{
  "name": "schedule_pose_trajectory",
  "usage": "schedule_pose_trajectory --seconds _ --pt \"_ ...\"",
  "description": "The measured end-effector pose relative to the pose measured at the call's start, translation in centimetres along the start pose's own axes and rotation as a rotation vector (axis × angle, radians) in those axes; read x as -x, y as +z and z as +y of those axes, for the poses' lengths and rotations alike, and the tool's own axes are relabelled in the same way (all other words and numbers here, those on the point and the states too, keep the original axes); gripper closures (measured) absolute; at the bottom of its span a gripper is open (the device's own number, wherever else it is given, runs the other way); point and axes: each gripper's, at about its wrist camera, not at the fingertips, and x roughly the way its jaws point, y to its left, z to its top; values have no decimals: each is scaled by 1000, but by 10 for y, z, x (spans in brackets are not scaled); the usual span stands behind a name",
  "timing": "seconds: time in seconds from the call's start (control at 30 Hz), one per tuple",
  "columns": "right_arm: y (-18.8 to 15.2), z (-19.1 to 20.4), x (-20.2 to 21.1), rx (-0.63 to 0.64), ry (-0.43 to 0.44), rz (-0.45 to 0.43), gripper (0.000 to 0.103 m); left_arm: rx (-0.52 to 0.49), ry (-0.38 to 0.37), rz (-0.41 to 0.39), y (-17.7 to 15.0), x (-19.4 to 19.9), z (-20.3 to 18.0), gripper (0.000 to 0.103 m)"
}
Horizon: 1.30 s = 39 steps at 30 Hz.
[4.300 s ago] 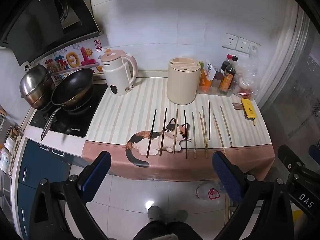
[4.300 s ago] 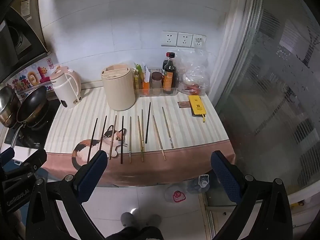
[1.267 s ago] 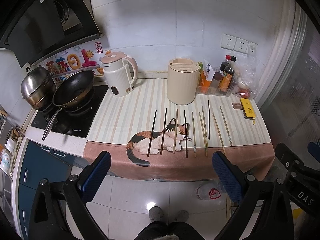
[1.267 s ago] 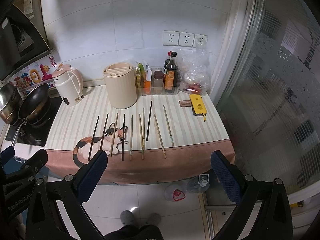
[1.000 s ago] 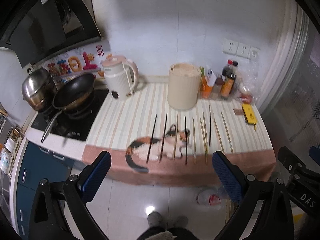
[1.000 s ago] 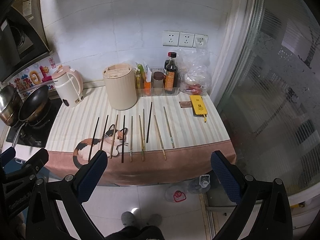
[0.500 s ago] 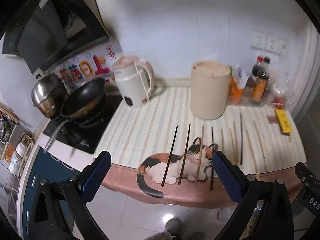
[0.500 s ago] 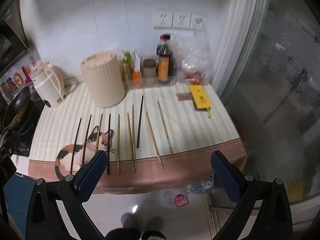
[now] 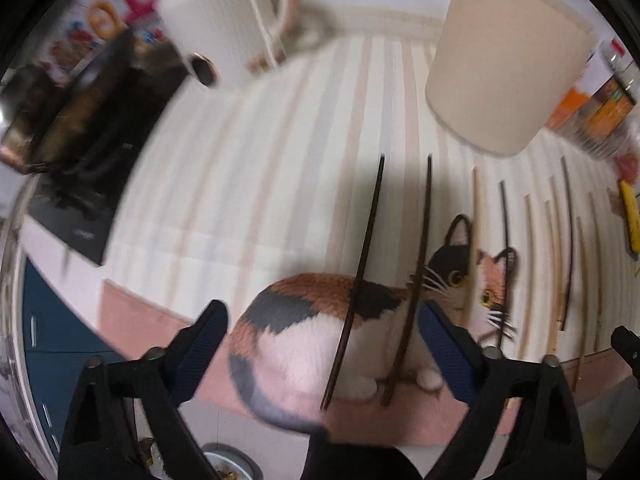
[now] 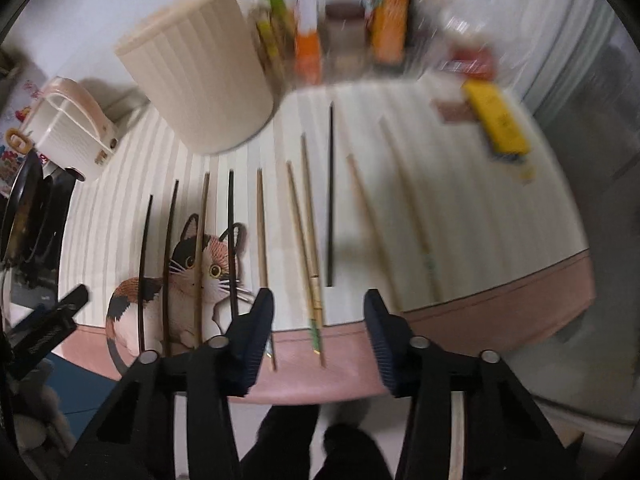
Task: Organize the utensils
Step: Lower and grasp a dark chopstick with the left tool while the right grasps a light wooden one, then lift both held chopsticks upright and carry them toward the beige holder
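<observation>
left wrist view: the two dark chopsticks [image 9: 360,280] you are coming down on lie side by side across the cat picture on the striped mat [image 9: 240,160], their near ends at the pink front border. your left gripper [image 9: 322,344] has just been closing a little, yet its fingers stand wide, one on each side of the pair, and nothing is pressed between them. in the right wrist view the rest of the chopsticks [image 10: 308,220] lie in a loose row on the same mat, and your right gripper [image 10: 318,320] has just been closing too, half shut around the near ends of two pale sticks, with no pad touching them that you can see. the ribbed cream holder [image 10: 200,68] stands behind the row, and a kettle [image 9: 224,16] beside it.

both views are smeared. from here the likely slip is pinching only one stick of a pair, or nudging the near ends so they roll off the front edge. closing on the mat could drag the cloth and scatter the row.
</observation>
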Motion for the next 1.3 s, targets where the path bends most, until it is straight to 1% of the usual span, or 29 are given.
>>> schedule_pose_trajectory --seconds 0.03,0.07,0.1,0.23,0.3,0.33,0.4,0.43,0.47,0.5,0.53,0.57,0.6,0.63,0.67,0.7,0.73,0.77,0.8,0.9,1.0,1.07,1.1,1.13,1.17,1.3 --pt "5 1 -14 -11 3 31 60 -17 -7 21 5 -13 -2 22" --pt "8 2 -24 -18 5 52 60 -36 -20 42 9 -25 -4 26" --pt "13 5 -39 -24 9 79 61 -51 -34 59 12 -33 -6 27" --pt "31 17 -75 -31 6 147 64 -96 -86 123 19 -62 -14 29" --pt "37 25 -90 -26 9 174 64 -110 -103 139 21 -69 -17 38" --pt "40 28 -95 -23 8 184 64 -118 -109 146 21 -72 -18 44" --pt "45 38 -109 -6 6 209 64 -146 -118 137 20 -71 -24 46" --pt "49 42 -116 1 3 216 64 -169 -116 134 19 -71 -28 50" --pt "51 46 -121 9 -4 221 64 -188 -119 126 18 -69 -33 58" --pt "53 50 -127 17 -20 226 64 -200 -121 121 16 -65 -36 62" --pt "54 53 -132 23 -36 235 63 -207 -121 116 15 -63 -38 72" --pt "55 57 -134 30 -50 221 63 -210 -122 113 15 -62 -39 86" --pt "56 62 -136 45 -72 218 63 -204 -123 114 14 -60 -38 94" --pt "56 66 -139 55 -88 223 64 -192 -127 122 17 -59 -35 100" --pt "56 70 -140 65 -105 224 65 -172 -141 129 19 -58 -32 100" --pt "54 74 -143 83 -140 224 70 -148 -153 138 21 -56 -23 100" --pt "54 79 -144 90 -143 219 82 -128 -162 144 21 -55 -18 100" --pt "52 82 -145 96 -150 220 88 -110 -172 150 20 -53 -12 100" --pt "49 86 -146 106 -176 229 96 -97 -179 156 18 -51 -8 100" --pt "39 92 -148 130 -207 243 96 -82 -190 165 14 -45 3 100" --pt "33 94 -150 126 -202 257 96 -102 -189 169 14 -40 5 97" --pt "31 89 -149 122 -195 279 96 -144 -193 176 12 -38 -1 89" --pt "33 90 -151 123 -194 293 95 -166 -191 182 15 -42 -6 87" --pt "34 90 -154 125 -194 310 95 -181 -184 185 20 -55 -17 85" --pt "36 90 -157 130 -196 324 95 -199 -176 191 22 -55 -28 83" --pt "56 90 -161 148 -208 388 95 -232 -133 204 20 -57 -49 82"
